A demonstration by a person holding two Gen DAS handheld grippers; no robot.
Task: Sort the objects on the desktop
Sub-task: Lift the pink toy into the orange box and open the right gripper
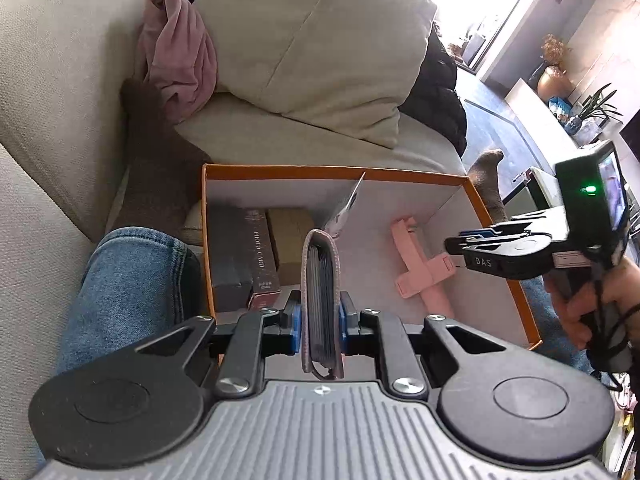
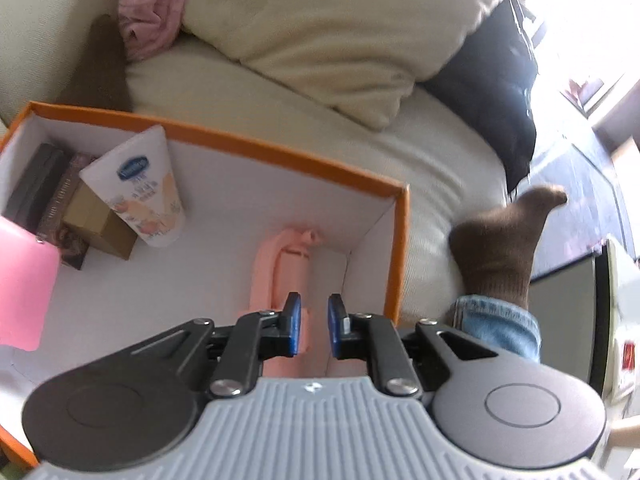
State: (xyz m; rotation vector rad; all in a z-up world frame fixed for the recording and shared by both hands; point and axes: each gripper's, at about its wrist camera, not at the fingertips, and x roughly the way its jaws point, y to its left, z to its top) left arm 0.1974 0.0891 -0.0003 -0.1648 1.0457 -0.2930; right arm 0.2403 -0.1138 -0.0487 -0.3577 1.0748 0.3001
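Left gripper [image 1: 319, 316] first, closest in: its jaws are clamped on a pink card wallet [image 1: 321, 304], standing on edge, a stack of dark cards showing inside it. That wallet is soft-skinned and light, but the cards give it a stiff core, so squeezing across the flat faces, as the pads do here, looks secure; gripped near an open edge, I'd expect the cards to slide out. It hangs over the near wall of the orange box [image 1: 496, 216], just inside the rim.

Over to the right gripper [image 2: 314, 326]: jaws parted a little, nothing pinched. The pink folding stand [image 2: 282, 270] lies on the box floor directly beneath them, by the box's right wall. Whether a pad touches it I cannot tell. It looks like rigid, smooth plastic, light, likely hinged; best taken across the narrow stem, not the arms.

Further back in the box, toward its far left corner: a lotion tube [image 2: 138, 190] leaning up, squashy and slick by the look of it, beside a tan carton [image 2: 96, 224] and dark boxes [image 1: 240, 256]. Beyond the box, the sofa [image 2: 280, 92].
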